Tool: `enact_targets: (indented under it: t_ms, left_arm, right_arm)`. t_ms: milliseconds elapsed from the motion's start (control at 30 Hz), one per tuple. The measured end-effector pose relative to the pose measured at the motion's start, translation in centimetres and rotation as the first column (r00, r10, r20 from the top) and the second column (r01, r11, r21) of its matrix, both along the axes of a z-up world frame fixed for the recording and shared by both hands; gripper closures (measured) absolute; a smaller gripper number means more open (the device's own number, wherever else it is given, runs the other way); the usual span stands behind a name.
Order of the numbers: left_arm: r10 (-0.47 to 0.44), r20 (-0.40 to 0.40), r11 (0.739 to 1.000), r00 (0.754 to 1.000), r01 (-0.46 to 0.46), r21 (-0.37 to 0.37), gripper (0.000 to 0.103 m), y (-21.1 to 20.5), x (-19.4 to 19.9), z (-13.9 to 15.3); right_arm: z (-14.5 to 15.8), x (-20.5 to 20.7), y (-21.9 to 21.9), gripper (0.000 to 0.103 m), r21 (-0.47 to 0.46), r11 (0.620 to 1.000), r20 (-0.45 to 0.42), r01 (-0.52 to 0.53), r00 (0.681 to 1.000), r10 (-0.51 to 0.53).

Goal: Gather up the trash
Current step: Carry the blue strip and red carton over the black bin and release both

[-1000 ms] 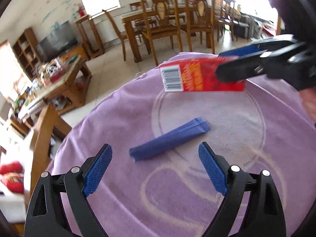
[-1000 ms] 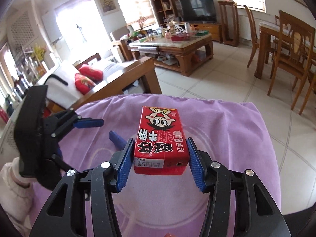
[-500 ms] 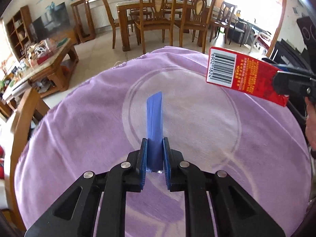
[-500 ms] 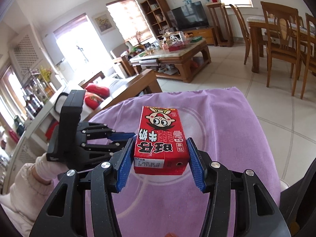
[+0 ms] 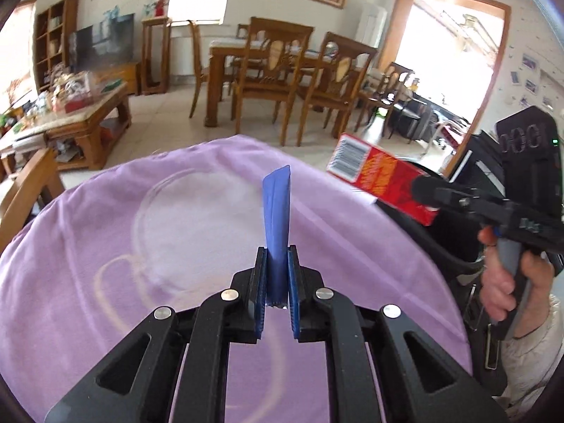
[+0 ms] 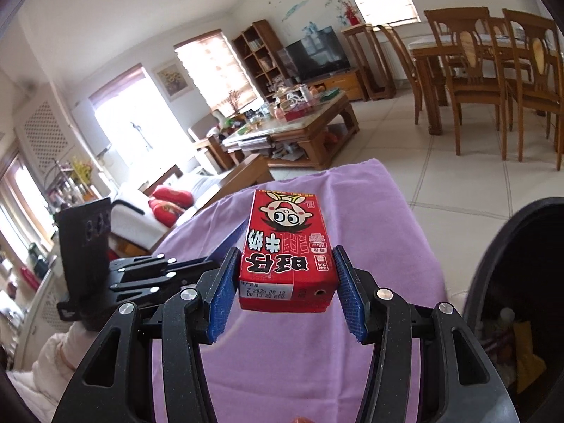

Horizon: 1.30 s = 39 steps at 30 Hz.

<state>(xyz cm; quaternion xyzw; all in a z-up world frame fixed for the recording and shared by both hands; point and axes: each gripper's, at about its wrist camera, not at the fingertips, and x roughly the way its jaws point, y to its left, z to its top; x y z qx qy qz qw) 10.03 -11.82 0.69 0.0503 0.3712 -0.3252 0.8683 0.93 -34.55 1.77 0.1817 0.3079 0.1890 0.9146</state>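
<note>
left gripper (image 5: 276, 282) closing on flat blue wrapper (image 5: 277, 211); right gripper (image 6: 287, 290) grasps red milk carton (image 6: 287, 246).

Bare purple cloth (image 5: 148, 257) ahead

A purple cloth (image 5: 148, 253) with pale ring marks covers the whole round table.

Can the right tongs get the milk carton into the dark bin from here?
Probably yes. The right tongs grip the red milk carton above the purple cloth, and the dark bin stands open just to their right with nothing between them.
</note>
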Motion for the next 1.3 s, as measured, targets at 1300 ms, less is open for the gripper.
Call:
enact_targets:
  t_ms: [1300]
  left_arm:
    - [-0.283, -0.100, 0.938, 0.954, 0.297, 0.180, 0.084, -30.0, -5.0, -5.9]
  right_arm:
    - [-8.4, -11.2, -24.1, 0.050, -0.126, 0.880, -0.055, 0.458, 0.883, -0.467]
